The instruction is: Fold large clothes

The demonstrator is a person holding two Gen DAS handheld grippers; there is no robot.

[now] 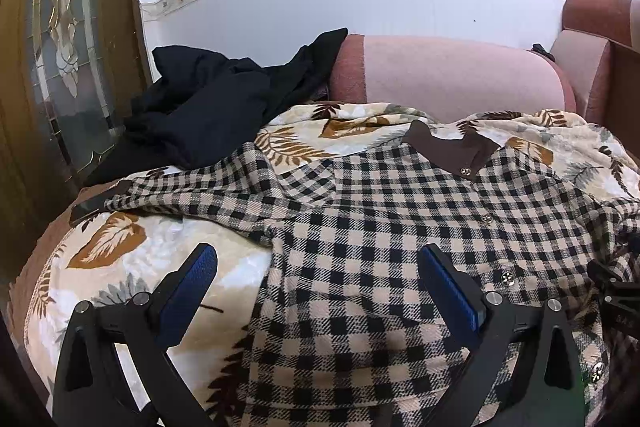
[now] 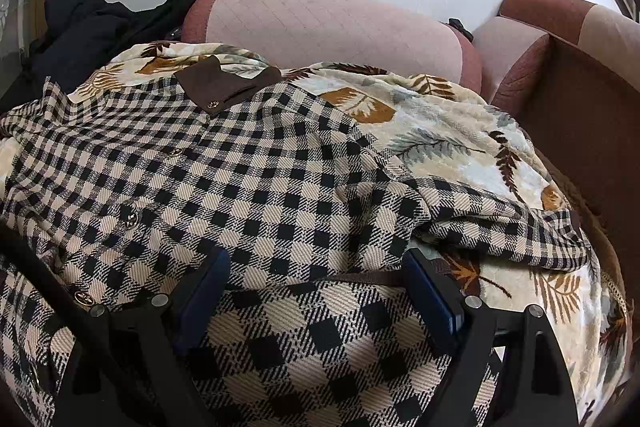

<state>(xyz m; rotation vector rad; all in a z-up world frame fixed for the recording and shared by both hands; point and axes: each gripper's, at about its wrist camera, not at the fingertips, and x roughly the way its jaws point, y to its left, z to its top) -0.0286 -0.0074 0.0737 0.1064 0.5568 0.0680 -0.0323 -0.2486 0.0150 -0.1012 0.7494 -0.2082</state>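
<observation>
A beige-and-black checked shirt (image 1: 400, 227) (image 2: 224, 163) with a brown collar (image 1: 452, 147) (image 2: 224, 83) and metal buttons lies face up on a leaf-print blanket (image 1: 132, 259) (image 2: 440, 147). One sleeve (image 1: 180, 195) stretches left; the other sleeve (image 2: 500, 219) lies crumpled to the right. My left gripper (image 1: 316, 259) hovers open over the shirt's left side edge, one finger over blanket, one over cloth. In the right wrist view my right gripper (image 2: 318, 259) is open, and a fold of the shirt's lower part with its brown hem band (image 2: 360, 277) sits between the fingers.
The blanket covers a pink sofa with a backrest (image 1: 460, 75) (image 2: 320, 27) and a brown armrest (image 2: 560, 75) on the right. A pile of black clothes (image 1: 200, 107) (image 2: 80, 27) lies at the back left. A wooden door with patterned glass (image 1: 60, 67) stands at left.
</observation>
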